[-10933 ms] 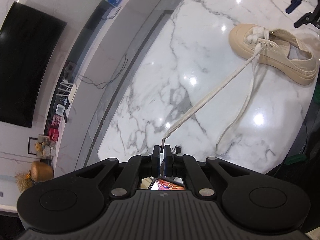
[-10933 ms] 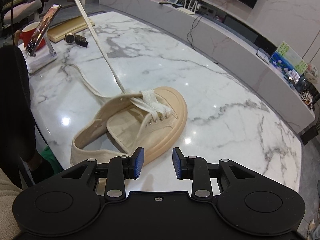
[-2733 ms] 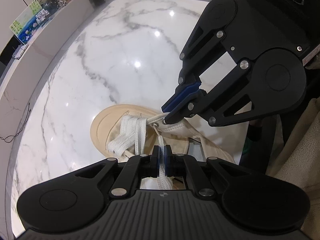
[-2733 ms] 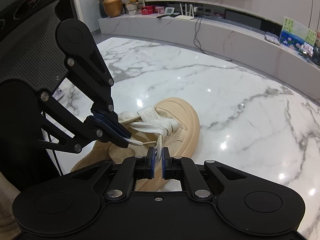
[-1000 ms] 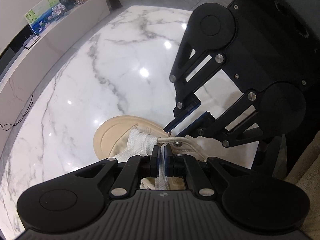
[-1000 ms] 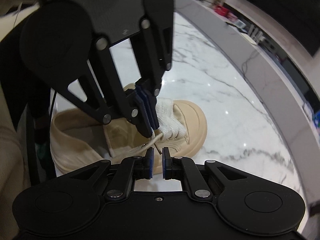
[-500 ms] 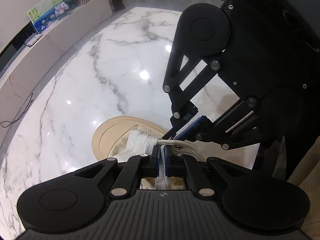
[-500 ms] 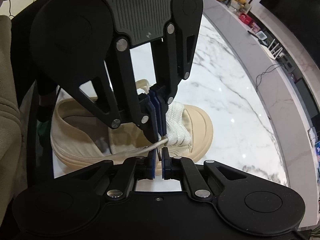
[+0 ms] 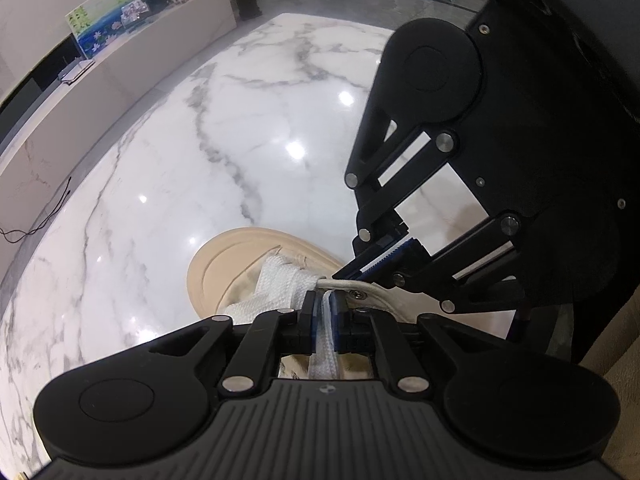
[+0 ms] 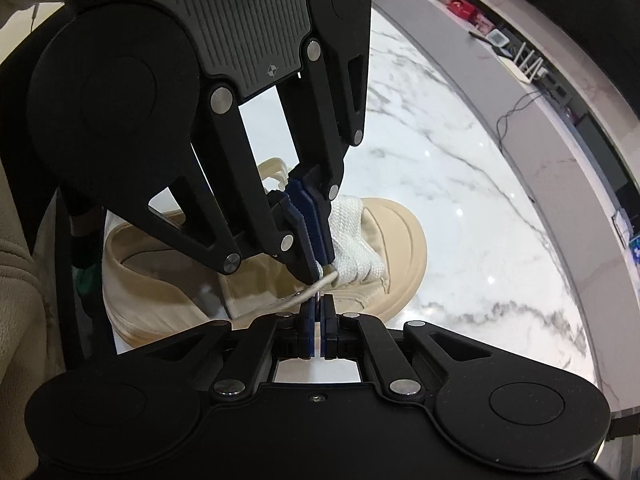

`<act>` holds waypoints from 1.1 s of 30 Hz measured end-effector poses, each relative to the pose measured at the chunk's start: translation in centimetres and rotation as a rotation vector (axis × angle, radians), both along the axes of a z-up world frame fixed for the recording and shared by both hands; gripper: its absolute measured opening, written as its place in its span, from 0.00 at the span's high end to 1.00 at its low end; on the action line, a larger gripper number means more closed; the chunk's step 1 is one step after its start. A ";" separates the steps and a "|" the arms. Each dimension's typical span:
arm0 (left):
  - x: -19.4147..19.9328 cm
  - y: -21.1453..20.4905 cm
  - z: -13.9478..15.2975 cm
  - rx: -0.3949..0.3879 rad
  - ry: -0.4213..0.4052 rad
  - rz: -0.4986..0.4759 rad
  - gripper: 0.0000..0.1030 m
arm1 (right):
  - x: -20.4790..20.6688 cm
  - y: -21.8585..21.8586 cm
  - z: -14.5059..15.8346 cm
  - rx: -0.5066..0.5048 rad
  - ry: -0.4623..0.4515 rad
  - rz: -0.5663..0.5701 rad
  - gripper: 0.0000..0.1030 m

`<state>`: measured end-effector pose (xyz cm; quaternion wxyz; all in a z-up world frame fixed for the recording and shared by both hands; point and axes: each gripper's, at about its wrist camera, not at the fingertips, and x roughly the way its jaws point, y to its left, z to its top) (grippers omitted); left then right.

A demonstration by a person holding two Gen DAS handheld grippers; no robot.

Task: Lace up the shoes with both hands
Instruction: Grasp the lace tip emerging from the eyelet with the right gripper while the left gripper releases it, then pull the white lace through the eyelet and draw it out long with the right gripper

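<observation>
The limp white shoelace (image 9: pixel 326 336) runs between the left gripper (image 9: pixel 325 312), whose jaws are opening. The right gripper (image 10: pixel 319 320) pinches its stiff tip, the best hold, beside the beige sneaker (image 10: pixel 400 248).

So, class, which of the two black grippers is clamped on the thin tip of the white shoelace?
The right gripper, shut on the tip above the beige canvas shoe. The left gripper has its jaws opening, the flat white shoelace between them.

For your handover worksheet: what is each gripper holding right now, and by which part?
The right gripper is shut on the shoelace at its thin tip. The left gripper has the flat lace between its opening jaws.
</observation>
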<state>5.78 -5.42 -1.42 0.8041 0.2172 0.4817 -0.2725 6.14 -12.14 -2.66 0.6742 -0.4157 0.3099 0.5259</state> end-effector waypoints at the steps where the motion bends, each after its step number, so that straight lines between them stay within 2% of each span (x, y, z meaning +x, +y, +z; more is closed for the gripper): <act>1: -0.3 0.1 0.1 -0.001 -0.002 0.003 0.81 | 0.1 0.0 0.0 -0.001 0.005 -0.011 0.99; 6: -1.3 0.4 0.9 -0.002 -0.027 0.036 0.70 | 0.2 0.2 0.2 -0.016 0.016 -0.064 0.99; 14: -3.9 2.3 2.5 -0.011 -0.063 0.111 0.67 | 0.1 -1.2 0.5 -0.053 -0.003 -0.141 0.99; 23: -6.4 4.2 3.0 -0.086 -0.053 0.211 0.67 | -0.3 -4.8 0.9 -0.083 -0.019 -0.261 0.99; 25: -6.5 4.5 2.9 -0.125 -0.047 0.226 0.68 | -0.4 -5.2 0.9 -0.088 -0.022 -0.280 0.99; 27: -6.4 4.7 2.8 -0.157 -0.042 0.238 0.76 | -0.5 -6.2 1.0 -0.097 -0.028 -0.316 0.99; 33: -5.5 4.9 1.7 -0.192 -0.032 0.296 0.81 | -0.5 -8.3 1.4 -0.120 -0.041 -0.385 0.99</act>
